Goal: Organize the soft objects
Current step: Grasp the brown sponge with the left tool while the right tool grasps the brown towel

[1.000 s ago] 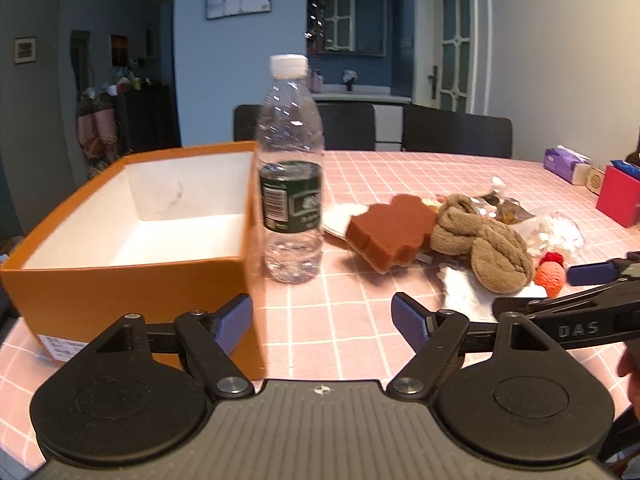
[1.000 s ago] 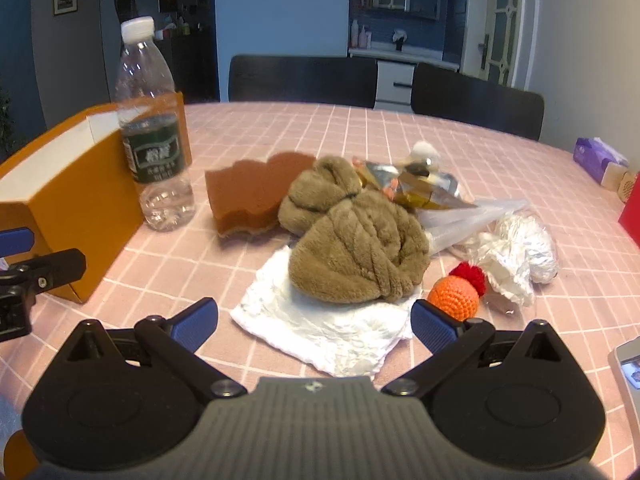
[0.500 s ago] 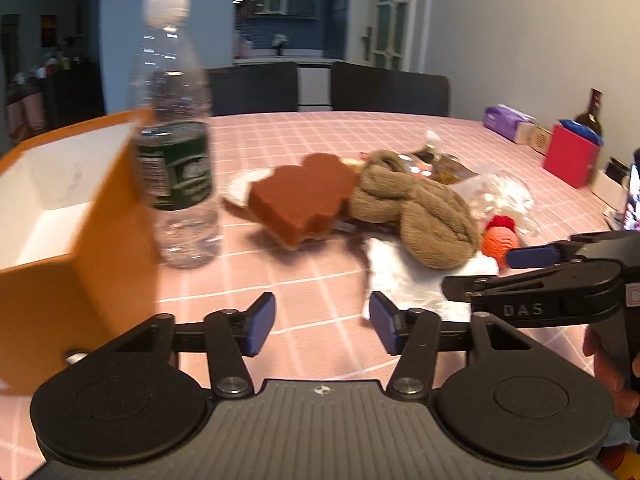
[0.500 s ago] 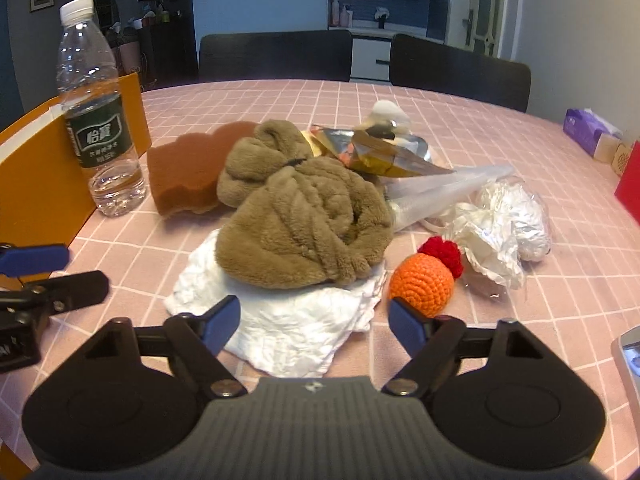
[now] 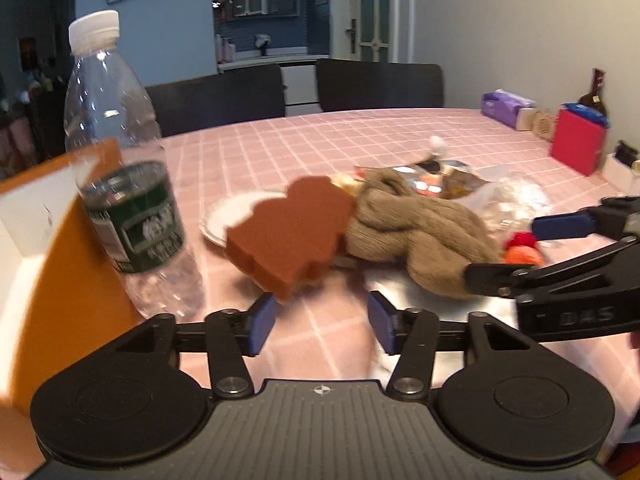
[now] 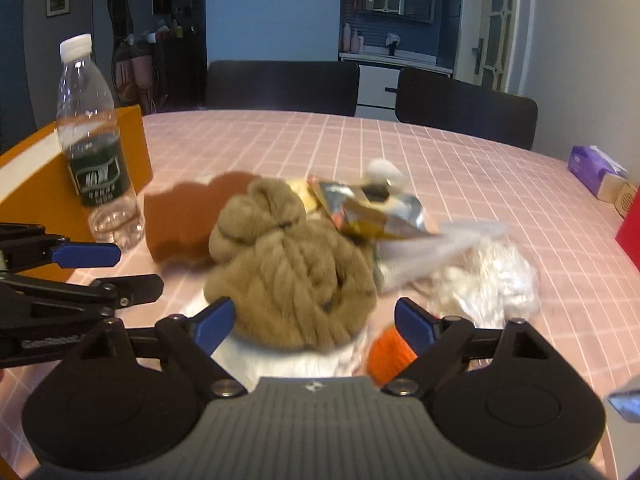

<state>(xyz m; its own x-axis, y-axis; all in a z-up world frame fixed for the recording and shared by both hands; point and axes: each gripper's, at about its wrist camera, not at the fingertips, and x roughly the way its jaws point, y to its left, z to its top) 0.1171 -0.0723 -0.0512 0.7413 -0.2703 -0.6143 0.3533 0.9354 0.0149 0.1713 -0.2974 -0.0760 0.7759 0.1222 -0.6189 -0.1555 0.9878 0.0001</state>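
- The left gripper [image 5: 320,322] is seen with jaws spreading and nothing between them; the brown sponge [image 5: 294,232] lies just beyond, at 12 o'clock.
- The right gripper [image 6: 314,320] is likewise spreading, its blue pads flanking the near edge of the tan plush towel [image 6: 292,264] without pressing it.
- The orange crochet ball [image 6: 388,354] is partly hidden behind the right finger.
- The white tissue [image 6: 280,364] is mostly covered by the towel.
- At 9 o'clock the orange box [image 5: 60,280] is cut off by the frame; its contents cannot be told.
- The water bottle [image 5: 128,184] stands beside it.
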